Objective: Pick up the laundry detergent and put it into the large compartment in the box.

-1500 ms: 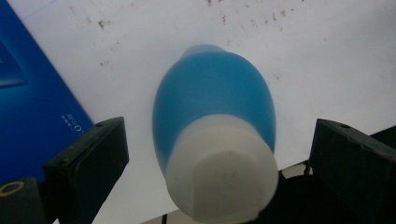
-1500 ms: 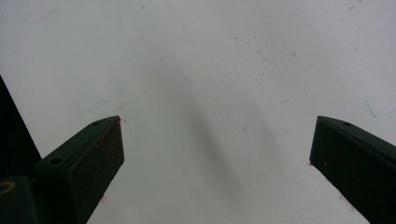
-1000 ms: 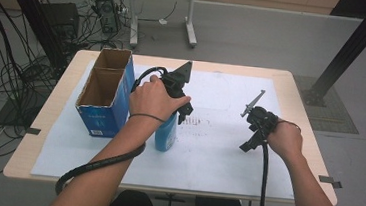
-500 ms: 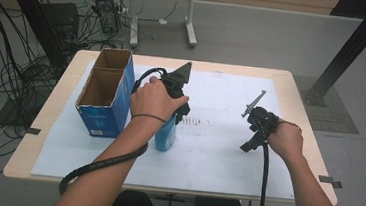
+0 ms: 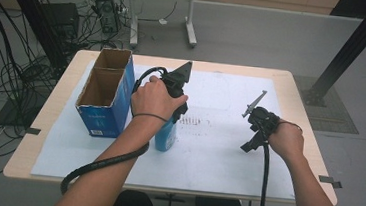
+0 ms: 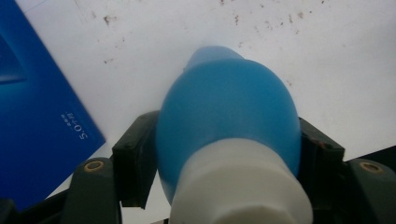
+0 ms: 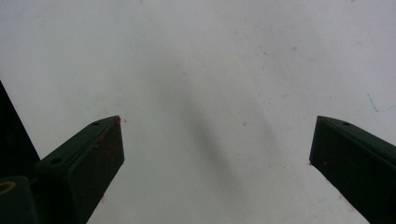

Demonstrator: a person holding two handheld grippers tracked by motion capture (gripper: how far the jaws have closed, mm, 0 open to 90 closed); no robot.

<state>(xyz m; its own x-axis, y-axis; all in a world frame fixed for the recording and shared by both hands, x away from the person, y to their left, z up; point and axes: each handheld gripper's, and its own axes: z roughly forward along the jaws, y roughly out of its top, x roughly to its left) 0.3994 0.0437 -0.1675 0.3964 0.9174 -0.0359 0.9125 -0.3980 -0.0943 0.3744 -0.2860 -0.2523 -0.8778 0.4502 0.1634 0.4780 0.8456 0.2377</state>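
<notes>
High view has the table (image 5: 301, 101) taking up the middle of the frame with a white sheet (image 5: 217, 151) over most of it. At center left stands the blue cardboard box (image 5: 101, 111), top open, two compartments, both looking empty as far as I can see in.

Just right of the box, the blue bottle (image 5: 164, 135) stands upright on the sheet, with the left gripper (image 5: 176, 113) coming down on it from above. In the left gripper view its jaws have just been closing, and now both pads press the bottle's blue shoulder below the white cap (image 6: 240, 186), so that's a real grip.

The right gripper (image 5: 254, 105) sits at center right, well apart from everything, jaws wide with bare sheet between them.

My read on progress: the grab is done, and the lift and the drop into the box are left, if that's where it's headed. Bottle isn't off the table yet.

Hard to tell: the hand covers the top of the bottle in the high view, and any label is unreadable.
</notes>
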